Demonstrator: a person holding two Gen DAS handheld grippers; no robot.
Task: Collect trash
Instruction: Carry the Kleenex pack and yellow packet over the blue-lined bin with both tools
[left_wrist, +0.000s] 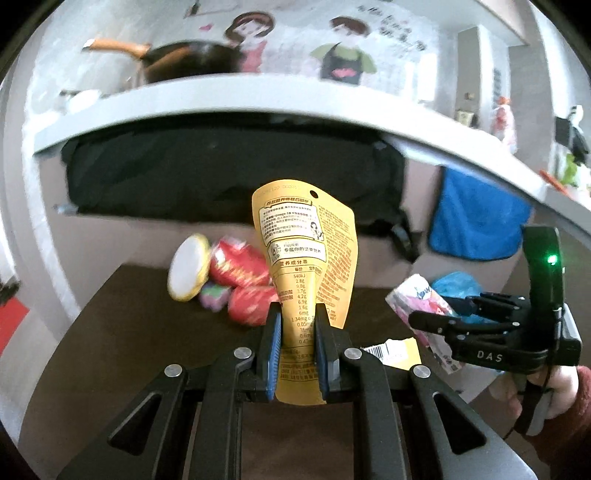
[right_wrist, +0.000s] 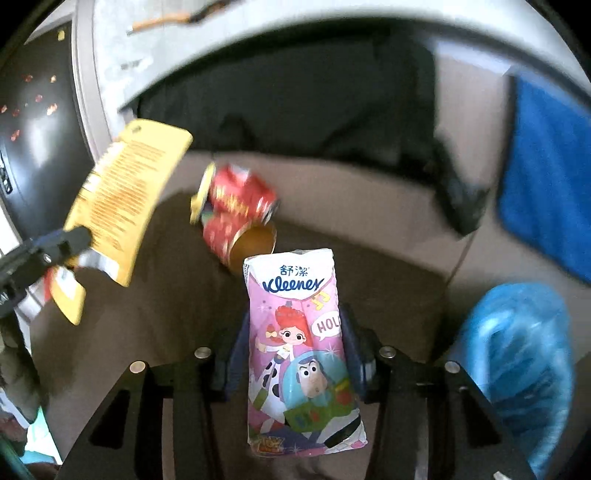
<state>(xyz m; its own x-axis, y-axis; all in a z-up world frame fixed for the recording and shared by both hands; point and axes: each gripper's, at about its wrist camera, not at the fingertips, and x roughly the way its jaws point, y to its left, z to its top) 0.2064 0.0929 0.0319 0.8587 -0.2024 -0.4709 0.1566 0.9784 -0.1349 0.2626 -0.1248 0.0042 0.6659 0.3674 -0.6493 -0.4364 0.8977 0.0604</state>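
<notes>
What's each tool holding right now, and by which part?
Left tool: yellow snack pouch, pinched near its lower end. Right tool: pink Kleenex tissue pack, gripped across its sides at mid-length.

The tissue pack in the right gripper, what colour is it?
Pink, with cartoon characters; the tissue pack shows best in the right wrist view.

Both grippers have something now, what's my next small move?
Probably carry the yellow pouch, clamped in the left gripper, forward over the red cans piled on the brown surface and release it there. The right gripper holds the Kleenex pack. No bin is clearly visible.
</notes>
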